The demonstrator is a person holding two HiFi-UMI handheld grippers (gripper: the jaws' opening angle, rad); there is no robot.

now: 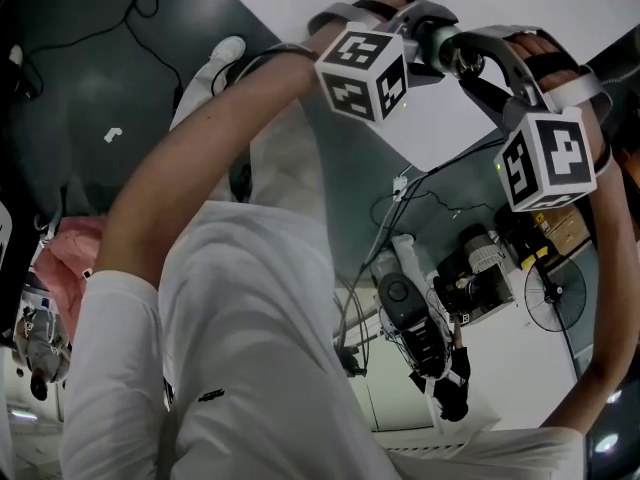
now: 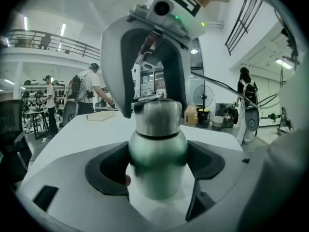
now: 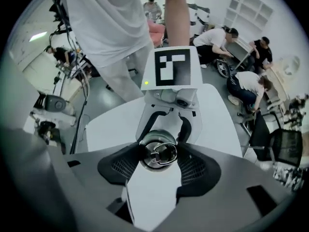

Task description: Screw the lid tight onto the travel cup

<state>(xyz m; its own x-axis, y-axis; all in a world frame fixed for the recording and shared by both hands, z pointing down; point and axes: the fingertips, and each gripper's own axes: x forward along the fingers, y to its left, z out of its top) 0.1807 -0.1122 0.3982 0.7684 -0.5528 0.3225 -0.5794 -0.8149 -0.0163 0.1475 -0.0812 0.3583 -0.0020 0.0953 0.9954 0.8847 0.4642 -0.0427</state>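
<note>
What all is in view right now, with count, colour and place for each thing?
travel cup: one, green metal, upright between the left gripper's jaws
lid: one, silver, ring handle, on the cup's top
table: one, white, below the cup
floor fan: one, black, beyond the table
bystanders: several, mostly white tops, background
left gripper: one, grey, shut on the cup's body
right gripper: one, grey, pointing down, shut on the lid
arms: two, bare, white sleeves, holding the grippers

I find the travel cup (image 2: 157, 149) between the jaws of my left tool (image 2: 158, 170), over the surface (image 2: 72, 129). My right tool (image 3: 158, 166) straddles the lid (image 3: 158, 151) on top, apparently touching.
</note>
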